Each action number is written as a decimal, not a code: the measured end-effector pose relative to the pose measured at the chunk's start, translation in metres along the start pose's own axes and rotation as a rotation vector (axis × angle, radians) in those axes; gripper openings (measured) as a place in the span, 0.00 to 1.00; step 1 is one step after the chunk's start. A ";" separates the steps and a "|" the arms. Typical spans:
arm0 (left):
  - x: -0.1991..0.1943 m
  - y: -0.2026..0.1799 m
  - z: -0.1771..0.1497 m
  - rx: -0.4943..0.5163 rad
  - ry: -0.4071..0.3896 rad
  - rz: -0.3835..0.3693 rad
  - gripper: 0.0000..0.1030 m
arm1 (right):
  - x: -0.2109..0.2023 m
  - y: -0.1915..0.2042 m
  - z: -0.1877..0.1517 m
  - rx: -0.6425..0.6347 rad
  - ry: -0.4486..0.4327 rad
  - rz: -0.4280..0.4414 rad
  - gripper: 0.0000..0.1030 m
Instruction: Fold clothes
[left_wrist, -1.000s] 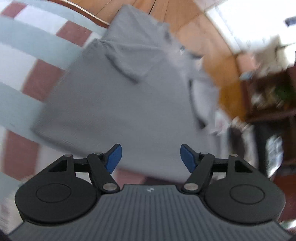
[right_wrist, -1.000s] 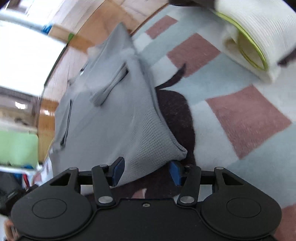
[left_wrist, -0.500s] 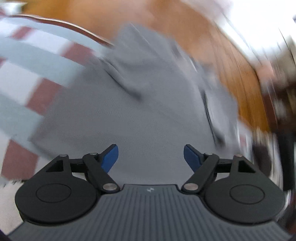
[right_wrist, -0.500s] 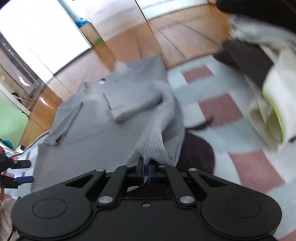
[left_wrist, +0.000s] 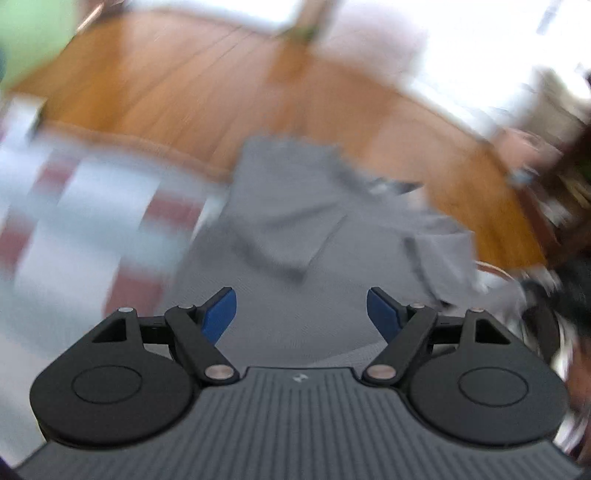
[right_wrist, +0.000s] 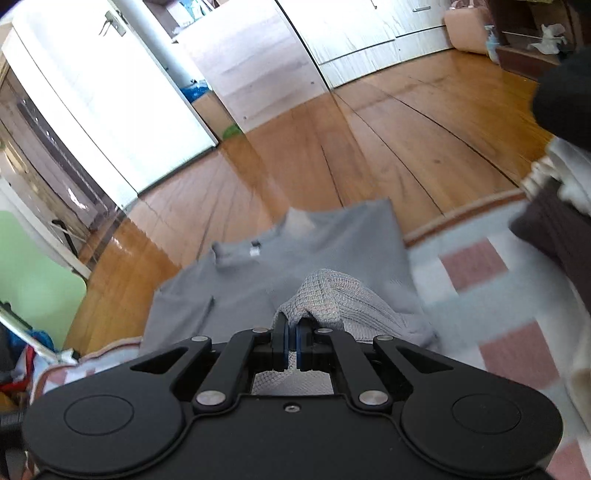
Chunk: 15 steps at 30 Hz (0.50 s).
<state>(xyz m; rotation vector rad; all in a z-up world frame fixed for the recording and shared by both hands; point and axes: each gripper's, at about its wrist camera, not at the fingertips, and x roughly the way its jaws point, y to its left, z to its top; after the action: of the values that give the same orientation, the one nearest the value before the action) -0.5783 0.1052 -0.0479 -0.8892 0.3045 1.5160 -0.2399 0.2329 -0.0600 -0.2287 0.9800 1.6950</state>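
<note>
Since the earlier frames the right gripper has closed its jaws on a bottom corner of the grey knit sweater and lifted it off the checked rug; a second ago the same corner lay flat between open jaws, and now the fabric rises in a hump just ahead of the blue pads, pinched tight between them; the rest of the sweater lies spread ahead of the gripper, its collar at the far end on the wooden floor. The left gripper has tilted up over the garment but has taken nothing; its jaws stand wide apart and nothing is between them, the sweater being below and ahead, blurred. In judgement, one corner is secured for the fold while the opposite corner is not yet gripped; the fold probably waits for the left side.
</note>
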 end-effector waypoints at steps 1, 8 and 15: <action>-0.005 0.000 0.002 0.125 -0.043 -0.054 0.77 | 0.004 0.003 0.007 -0.006 -0.007 0.003 0.04; 0.023 0.039 -0.004 0.534 0.132 -0.165 0.82 | 0.023 0.010 0.034 -0.024 -0.031 0.009 0.04; 0.064 0.007 -0.009 0.653 0.225 -0.234 0.82 | 0.030 0.005 0.039 -0.013 -0.010 0.009 0.04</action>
<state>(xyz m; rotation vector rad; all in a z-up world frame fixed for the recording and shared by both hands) -0.5756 0.1448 -0.0992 -0.5417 0.7803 0.9999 -0.2431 0.2812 -0.0503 -0.2238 0.9642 1.7093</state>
